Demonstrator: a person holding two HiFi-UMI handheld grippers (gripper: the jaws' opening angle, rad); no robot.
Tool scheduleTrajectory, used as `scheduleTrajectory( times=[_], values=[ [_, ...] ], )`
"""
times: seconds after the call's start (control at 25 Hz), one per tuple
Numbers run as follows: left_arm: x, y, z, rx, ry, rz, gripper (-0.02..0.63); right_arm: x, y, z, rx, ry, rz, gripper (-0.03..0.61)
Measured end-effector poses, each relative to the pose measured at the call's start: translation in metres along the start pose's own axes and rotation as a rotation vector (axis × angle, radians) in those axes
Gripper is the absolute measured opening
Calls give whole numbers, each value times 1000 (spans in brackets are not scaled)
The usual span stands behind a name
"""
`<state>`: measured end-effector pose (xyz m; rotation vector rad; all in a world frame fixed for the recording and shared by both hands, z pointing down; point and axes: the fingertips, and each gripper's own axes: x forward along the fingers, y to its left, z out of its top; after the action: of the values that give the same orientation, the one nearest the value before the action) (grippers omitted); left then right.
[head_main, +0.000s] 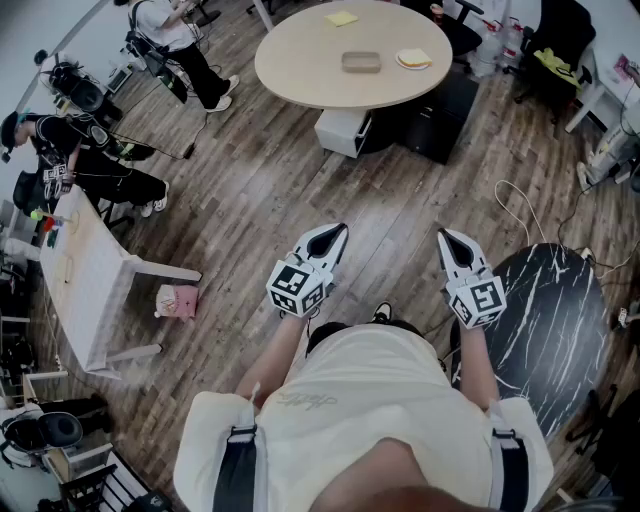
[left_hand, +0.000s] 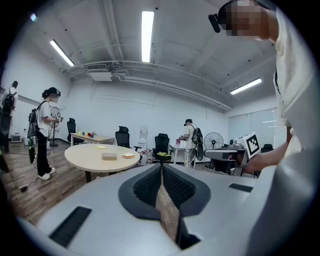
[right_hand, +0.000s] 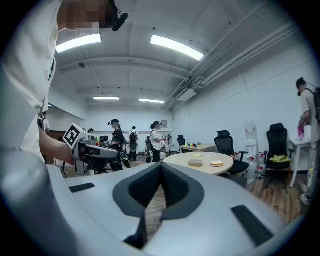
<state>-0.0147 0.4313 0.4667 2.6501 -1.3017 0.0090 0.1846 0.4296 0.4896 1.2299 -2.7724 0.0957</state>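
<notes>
L gripper (head_main: 333, 236) & R gripper (head_main: 447, 240): fingers pressed together, empty, since nothing's in reach yet; table (head_main: 300, 70) at 12 o'clock, well apart.

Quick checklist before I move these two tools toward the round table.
1. Left tool jaws together, nothing between: ok.
2. Right tool jaws together, nothing between: ok.
3. Grey block on the round table within reach: not ok, the table stands well ahead.
4. Wooden floor toward the table free of obstacles: ok; a white cable lies off to the right.
5. Right tool apart from the black marble table: ok.
</notes>
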Motion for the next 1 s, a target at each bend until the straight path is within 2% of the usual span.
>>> scheduleTrajectory(
  times=[0.2,0.44,1.0],
  values=[
    [14,9,0,-6,-16,46,28,11,-16,0,-3,-2,20,8],
    [30,12,-6,-14,3,50,28,17,-27,-5,44,-17,16,8],
    [52,28,-3,-28,2,72,28,31,-44,0,-10,14,14,8]
  ],
)
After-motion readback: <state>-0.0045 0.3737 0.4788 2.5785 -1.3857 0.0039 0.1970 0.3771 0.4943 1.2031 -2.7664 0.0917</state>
